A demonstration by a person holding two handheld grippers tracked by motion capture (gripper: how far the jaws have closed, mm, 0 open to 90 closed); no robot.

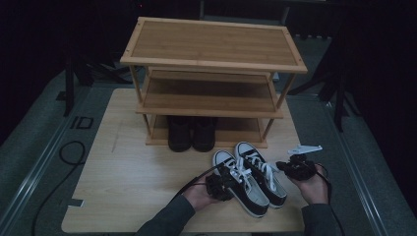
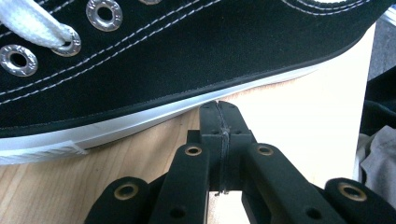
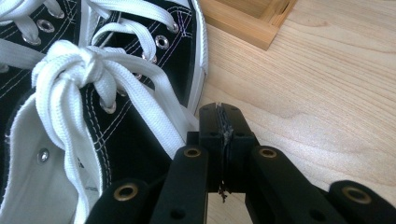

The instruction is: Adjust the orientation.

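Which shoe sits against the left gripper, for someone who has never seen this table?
Start at the wooden shoe rack. A pair of black sneakers lies in front of it, nearer the person. It is the left sneaker, beside the shut left gripper. Unlike the black boots on the rack's bottom shelf, it has white laces.

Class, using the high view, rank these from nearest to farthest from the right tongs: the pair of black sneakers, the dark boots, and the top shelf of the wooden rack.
1. The black sneakers, just left of the right tongs, at the table's front.
2. The dark boots, farther back and left, on the rack's bottom shelf.
3. The top shelf, highest and farthest back.
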